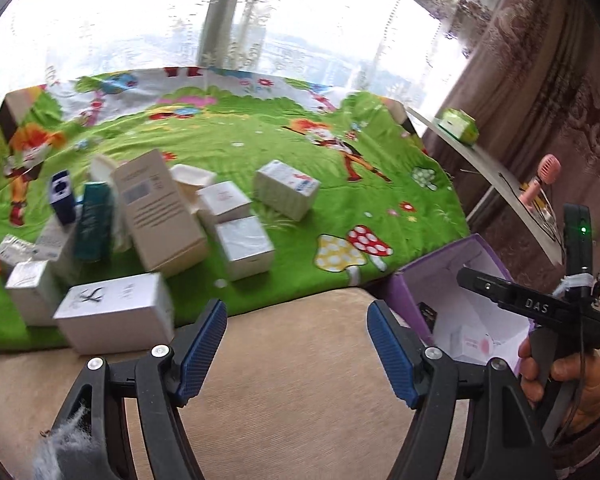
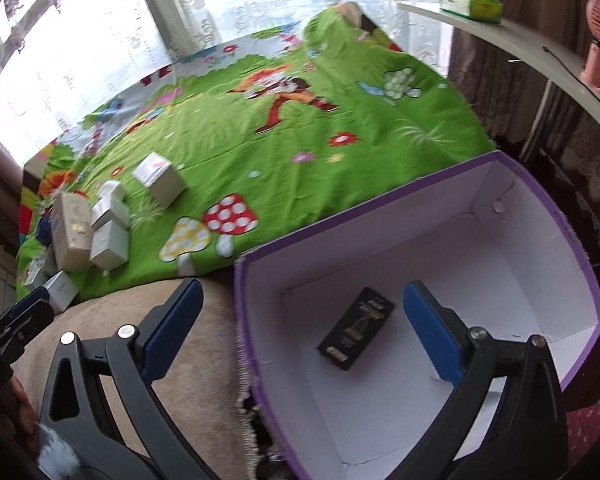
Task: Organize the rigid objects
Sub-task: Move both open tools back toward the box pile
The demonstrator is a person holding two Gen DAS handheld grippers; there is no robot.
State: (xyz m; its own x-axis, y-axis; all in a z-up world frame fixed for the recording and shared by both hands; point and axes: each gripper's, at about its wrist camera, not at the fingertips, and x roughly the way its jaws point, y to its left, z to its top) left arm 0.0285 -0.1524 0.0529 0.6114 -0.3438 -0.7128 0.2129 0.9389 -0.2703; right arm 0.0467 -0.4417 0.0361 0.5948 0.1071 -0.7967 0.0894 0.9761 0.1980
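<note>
Both tongs, left (image 1: pixel 296 346) and right (image 2: pixel 302 330), hang spread and empty, the nearest white rectangular cardboard carton (image 1: pixel 114 318), at the green cartoon blanket's (image 1: pixel 260 160) edge, probably light, stiff, crushable, best pinched across its short sides, bound for the purple-rimmed white box (image 2: pixel 380 224).

The letters "DAS" stood in white on the black body of the right gripper (image 1: pixel 536 306) in the left wrist view; print on the white boxes (image 1: pixel 160 208) and the black box (image 2: pixel 356 328) was too blurred to read.
</note>
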